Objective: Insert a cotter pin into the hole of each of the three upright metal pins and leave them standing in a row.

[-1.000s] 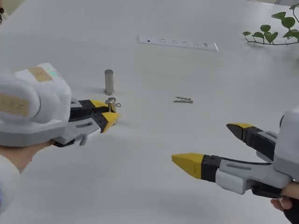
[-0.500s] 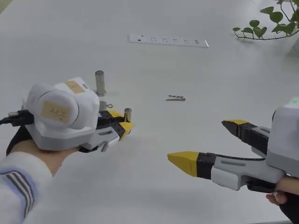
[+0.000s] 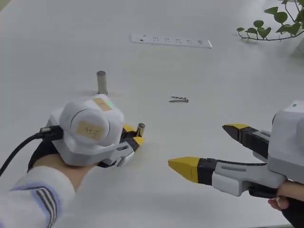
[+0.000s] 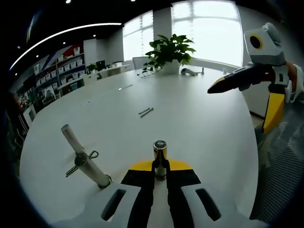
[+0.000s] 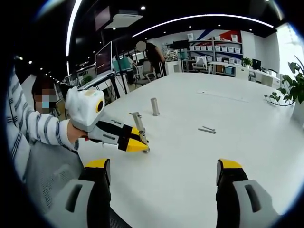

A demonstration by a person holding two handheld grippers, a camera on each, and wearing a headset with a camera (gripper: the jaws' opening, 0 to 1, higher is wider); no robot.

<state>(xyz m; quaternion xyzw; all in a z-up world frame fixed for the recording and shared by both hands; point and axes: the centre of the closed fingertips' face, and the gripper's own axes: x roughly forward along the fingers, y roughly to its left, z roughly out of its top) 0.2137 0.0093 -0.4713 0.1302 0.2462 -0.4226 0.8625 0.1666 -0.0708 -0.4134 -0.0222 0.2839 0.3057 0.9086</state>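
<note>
Two hand-held tools work over a white desk [image 3: 190, 71]. The left tool [image 4: 160, 167] has its yellow-tipped jaws closed tight around a short metal pin [image 4: 160, 153], which stands upright between the tips with its top poking above them. In the head view this pin sits low and left of centre, in front of the person's hand. Whether its foot touches the desk cannot be told.

The right tool [image 3: 205, 146] is held wide apart, with nothing between its jaws and touching nothing. It hovers above the near right part of the desk, well apart from the left tool.

In the left gripper view, a second pin [image 4: 93, 172] stands on the desk just left of the held one. A cotter pin [image 4: 83, 160] passes through it near its top, with the loop on one side and the legs on the other. A third pin [image 3: 101, 82] stands upright farther back on the left, apart from the tool.

A pair of loose cotter pins [image 3: 179, 99] lies flat near the middle of the desk, between the two tools and farther from the person. Beyond them a white power strip [image 3: 171, 41] lies flat, and leaves of a green plant [image 3: 273, 21] reach in at the far right corner.
</note>
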